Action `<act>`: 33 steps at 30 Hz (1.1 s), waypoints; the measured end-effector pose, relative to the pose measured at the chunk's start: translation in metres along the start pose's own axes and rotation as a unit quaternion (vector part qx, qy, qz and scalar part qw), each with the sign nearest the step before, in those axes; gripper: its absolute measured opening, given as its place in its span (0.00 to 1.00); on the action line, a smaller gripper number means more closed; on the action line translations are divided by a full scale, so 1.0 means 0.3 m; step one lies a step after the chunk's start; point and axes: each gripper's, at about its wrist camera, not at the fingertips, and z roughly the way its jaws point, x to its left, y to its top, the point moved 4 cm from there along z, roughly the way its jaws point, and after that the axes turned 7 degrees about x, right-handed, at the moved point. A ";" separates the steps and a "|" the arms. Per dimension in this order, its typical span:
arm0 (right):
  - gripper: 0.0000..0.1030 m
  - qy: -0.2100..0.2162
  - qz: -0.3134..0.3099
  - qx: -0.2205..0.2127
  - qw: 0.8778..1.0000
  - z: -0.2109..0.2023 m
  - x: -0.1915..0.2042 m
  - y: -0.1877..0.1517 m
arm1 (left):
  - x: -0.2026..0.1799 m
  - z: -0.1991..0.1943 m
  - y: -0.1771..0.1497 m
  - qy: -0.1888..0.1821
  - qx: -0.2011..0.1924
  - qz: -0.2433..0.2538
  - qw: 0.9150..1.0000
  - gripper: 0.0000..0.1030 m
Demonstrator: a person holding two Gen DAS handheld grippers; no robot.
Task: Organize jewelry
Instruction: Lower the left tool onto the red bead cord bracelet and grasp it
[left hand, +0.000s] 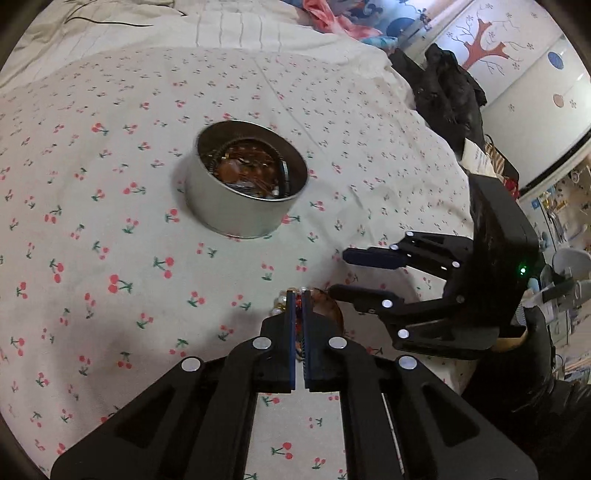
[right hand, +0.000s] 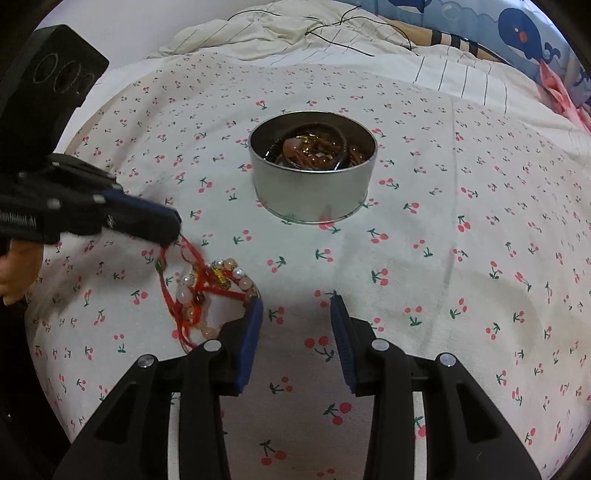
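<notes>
A round metal tin (left hand: 236, 210) (right hand: 314, 192) holding several bracelets and hair ties sits on the cherry-print sheet. My left gripper (left hand: 299, 295) (right hand: 173, 230) is shut on a red cord bracelet (right hand: 184, 258). The cord is tangled with a pale bead bracelet (right hand: 192, 291) that lies on the sheet. Beads and an amber piece (left hand: 327, 306) show beside the left fingertips. My right gripper (right hand: 297, 306) (left hand: 338, 273) is open and empty, just right of the bracelets; its left finger (right hand: 251, 325) is next to the beads.
A cherry-print sheet (right hand: 443, 258) covers the bed. Rumpled bedding and a black cable (right hand: 332, 26) lie behind. Black clothing (left hand: 447, 96) and shelves with clutter (left hand: 561, 221) are at the right in the left wrist view.
</notes>
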 end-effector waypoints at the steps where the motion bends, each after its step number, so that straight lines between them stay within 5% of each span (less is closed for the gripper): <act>1: 0.37 0.001 -0.001 -0.003 1.000 -0.005 0.003 0.001 | 0.008 -0.006 0.002 -0.008 -0.004 -0.008 1.000 0.02; 8: 0.38 0.020 -0.032 -0.019 0.999 -0.027 0.055 0.001 | 0.051 -0.099 0.023 -0.038 -0.060 -0.037 0.997 0.02; 10: 0.38 0.027 -0.048 -0.019 0.998 -0.026 0.080 -0.003 | 0.094 -0.108 0.031 -0.009 -0.069 -0.063 0.996 0.02; 16: 0.38 0.083 -0.109 -0.028 0.990 -0.051 0.181 -0.015 | 0.099 -0.005 0.022 0.009 -0.004 -0.067 0.998 0.03; 20: 0.38 0.091 -0.123 -0.009 0.988 -0.024 0.210 -0.030 | 0.069 0.081 0.014 0.037 0.031 -0.048 0.998 0.20; 23: 0.38 0.093 -0.128 0.002 0.987 -0.010 0.222 -0.038 | 0.061 0.127 0.010 0.051 0.046 -0.039 0.997 0.23; 25: 0.38 0.092 -0.131 0.010 0.987 0.002 0.226 -0.042 | 0.052 0.137 0.011 0.062 0.041 -0.036 0.997 0.20; 26: 0.38 0.091 -0.131 0.013 0.987 0.007 0.227 -0.044 | 0.054 0.138 0.012 0.071 0.037 -0.035 0.996 0.07; 33: 0.38 0.100 -0.121 0.024 0.987 0.026 0.209 -0.051 | 0.126 0.012 0.036 0.095 -0.038 -0.084 0.991 0.00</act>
